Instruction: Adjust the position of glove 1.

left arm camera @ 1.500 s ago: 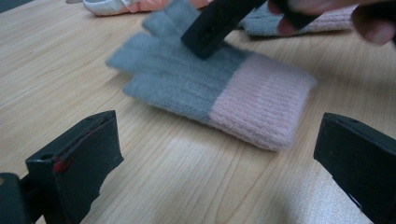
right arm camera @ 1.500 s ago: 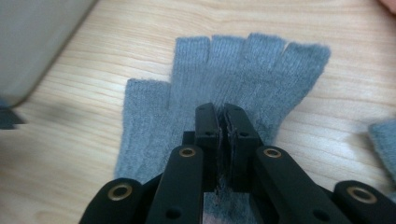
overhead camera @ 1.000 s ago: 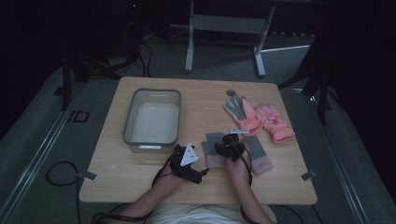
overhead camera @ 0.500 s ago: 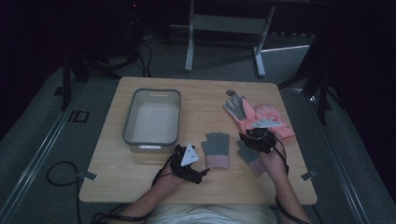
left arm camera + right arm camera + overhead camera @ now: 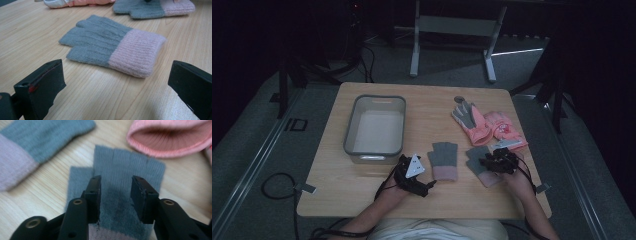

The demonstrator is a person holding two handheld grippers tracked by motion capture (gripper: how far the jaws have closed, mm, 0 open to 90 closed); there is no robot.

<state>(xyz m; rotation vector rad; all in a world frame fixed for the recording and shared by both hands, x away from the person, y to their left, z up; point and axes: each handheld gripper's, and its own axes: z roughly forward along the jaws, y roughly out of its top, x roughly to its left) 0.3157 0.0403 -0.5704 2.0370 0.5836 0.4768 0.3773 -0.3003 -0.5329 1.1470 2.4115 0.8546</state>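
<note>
Right fingers (image 5: 96, 195) spread above grey glove (image 5: 130, 167); pink glove (image 5: 170, 140) just beyond.

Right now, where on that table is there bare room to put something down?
Free: the far strip of table beyond the tray, and the middle between tray and pink gloves. Crowded: the near right, with grey gloves and both grippers.

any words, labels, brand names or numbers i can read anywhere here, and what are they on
No text can be read here.
The pink glove bears a pale patch that may be a print or label: too small and blurred to read.
The grey gloves, the grey bin and the table show no writing.
</note>
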